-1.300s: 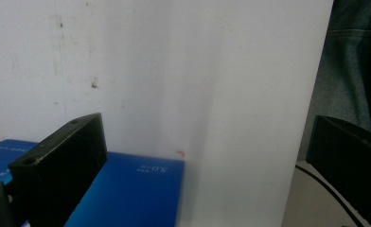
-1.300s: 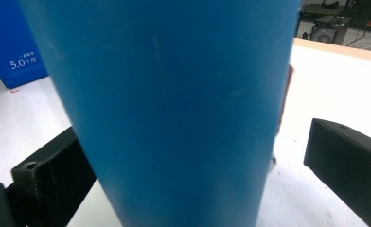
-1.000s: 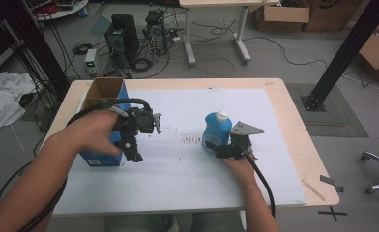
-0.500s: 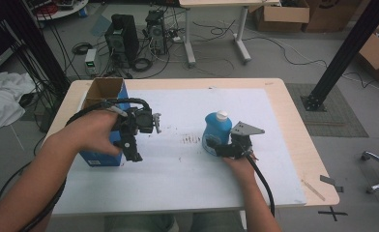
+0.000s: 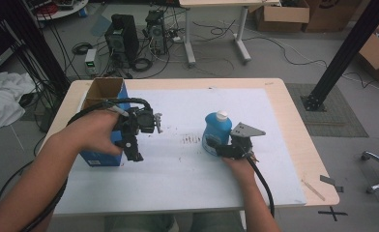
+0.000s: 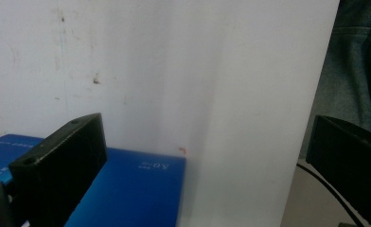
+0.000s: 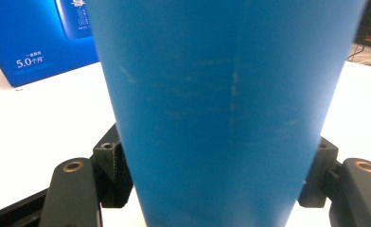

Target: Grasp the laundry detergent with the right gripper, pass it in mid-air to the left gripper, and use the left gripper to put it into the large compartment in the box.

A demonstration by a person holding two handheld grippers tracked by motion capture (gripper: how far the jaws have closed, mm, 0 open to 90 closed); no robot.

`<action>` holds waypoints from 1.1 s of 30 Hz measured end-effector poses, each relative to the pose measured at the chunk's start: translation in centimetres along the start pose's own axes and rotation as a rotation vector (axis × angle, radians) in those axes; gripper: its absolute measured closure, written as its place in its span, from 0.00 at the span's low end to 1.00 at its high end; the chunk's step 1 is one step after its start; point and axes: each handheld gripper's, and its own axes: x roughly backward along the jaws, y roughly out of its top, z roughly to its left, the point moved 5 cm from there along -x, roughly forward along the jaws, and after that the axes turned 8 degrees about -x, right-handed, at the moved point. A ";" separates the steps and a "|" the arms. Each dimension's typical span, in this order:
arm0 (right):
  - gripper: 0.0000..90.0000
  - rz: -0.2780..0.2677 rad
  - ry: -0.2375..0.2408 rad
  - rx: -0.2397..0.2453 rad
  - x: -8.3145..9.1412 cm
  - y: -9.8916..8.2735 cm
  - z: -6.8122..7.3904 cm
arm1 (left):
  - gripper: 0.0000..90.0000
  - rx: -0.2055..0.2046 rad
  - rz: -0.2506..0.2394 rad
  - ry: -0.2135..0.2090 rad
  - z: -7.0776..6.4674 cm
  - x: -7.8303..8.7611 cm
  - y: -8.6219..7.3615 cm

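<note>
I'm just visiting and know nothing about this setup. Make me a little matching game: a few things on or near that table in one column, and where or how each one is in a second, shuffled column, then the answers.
Things:
1. blue bottle
2. blue box
3. left gripper
4. white cloth

Places or states:
A. lies on the floor, left of the table
B. stands at the table's left edge, top open
C. held between the right gripper's jaws
D. jaws apart, nothing between them

Pairs: 1-C, 2-B, 3-D, 4-A
</note>
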 end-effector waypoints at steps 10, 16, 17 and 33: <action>0.41 0.002 0.009 0.012 0.0 -0.1 0.2 | 0.00 -0.001 -0.001 0.001 0.0 0.0 0.0; 0.47 -0.005 -0.007 0.007 0.1 -0.1 0.0 | 0.00 -0.003 -0.004 0.002 0.0 -0.1 0.1; 0.47 -0.005 -0.008 0.008 0.1 -0.1 0.1 | 0.00 -0.003 -0.005 0.002 0.0 -0.1 0.1; 0.51 0.004 0.082 0.044 1.0 0.7 0.5 | 0.00 -0.008 -0.002 0.000 0.1 0.0 0.4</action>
